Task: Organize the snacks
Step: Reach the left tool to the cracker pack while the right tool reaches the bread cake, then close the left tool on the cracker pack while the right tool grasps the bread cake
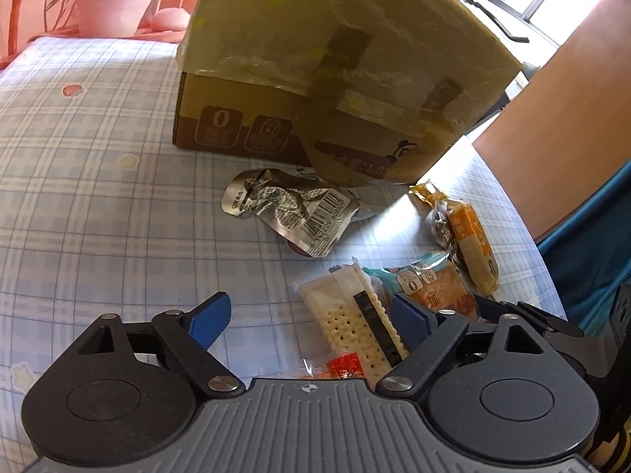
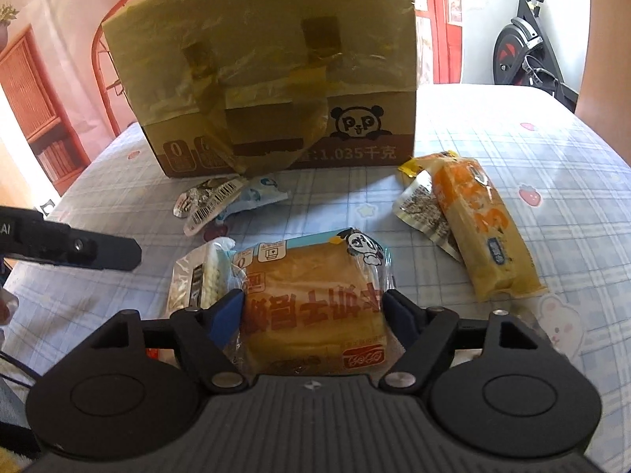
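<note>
right gripper: blue-padded fingers sit at both sides of the clear-wrapped square golden bread pack and touch its wrapper; grip looks closed on it, pack resting on the surface.
left gripper: fingers spread wide, gripping nothing; the right one lies over the clear-wrapped white cracker pack, the left over bare cloth.
cracker pack: just left of the bread pack, touching it; small red-orange wrapper at its near end.
long orange-yellow wrapped snack bar: right of the bread, apart from it, lying over a small clear sachet.
crumpled silver foil packet with barcode: farther back, left of centre, just in front of the box.
brown cardboard box with panda print: behind the snacks, taped flaps standing up.
surface: pale blue checked cloth with small star and strawberry prints; bright sun patch on the right.
room: pink potted plant far left, red metal chair behind the box, wooden bookshelf, black exercise bike far right.
</note>
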The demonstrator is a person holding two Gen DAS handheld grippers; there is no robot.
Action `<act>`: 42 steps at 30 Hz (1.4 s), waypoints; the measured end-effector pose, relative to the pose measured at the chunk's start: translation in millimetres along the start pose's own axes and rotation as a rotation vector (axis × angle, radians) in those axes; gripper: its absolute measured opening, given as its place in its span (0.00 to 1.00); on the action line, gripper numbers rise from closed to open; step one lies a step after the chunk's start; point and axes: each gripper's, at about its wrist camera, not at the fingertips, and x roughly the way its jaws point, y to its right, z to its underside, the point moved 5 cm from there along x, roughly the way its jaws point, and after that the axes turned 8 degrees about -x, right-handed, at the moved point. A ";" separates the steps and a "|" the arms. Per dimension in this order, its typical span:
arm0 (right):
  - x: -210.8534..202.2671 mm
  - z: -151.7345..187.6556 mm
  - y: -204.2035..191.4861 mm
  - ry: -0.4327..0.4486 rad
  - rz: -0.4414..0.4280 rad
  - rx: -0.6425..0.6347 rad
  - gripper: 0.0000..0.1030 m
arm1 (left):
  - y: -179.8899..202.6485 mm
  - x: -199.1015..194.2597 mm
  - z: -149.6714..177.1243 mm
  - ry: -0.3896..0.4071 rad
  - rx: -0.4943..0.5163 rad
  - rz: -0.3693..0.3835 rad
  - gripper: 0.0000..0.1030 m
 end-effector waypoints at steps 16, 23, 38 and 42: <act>22.7 -15.7 -22.6 0.045 -0.048 -0.030 0.74 | -13.2 3.8 -1.9 -0.041 -0.073 -0.049 0.84; 10.4 -5.6 11.1 0.064 0.025 0.031 0.74 | 6.9 19.2 5.9 -0.068 0.039 -0.092 0.84; 5.5 -0.4 15.2 0.095 0.017 0.062 0.74 | 18.2 29.4 15.3 -0.018 0.199 -0.203 0.58; 5.3 0.5 15.2 0.100 0.015 0.065 0.74 | 14.4 26.3 14.1 -0.002 0.163 -0.181 0.58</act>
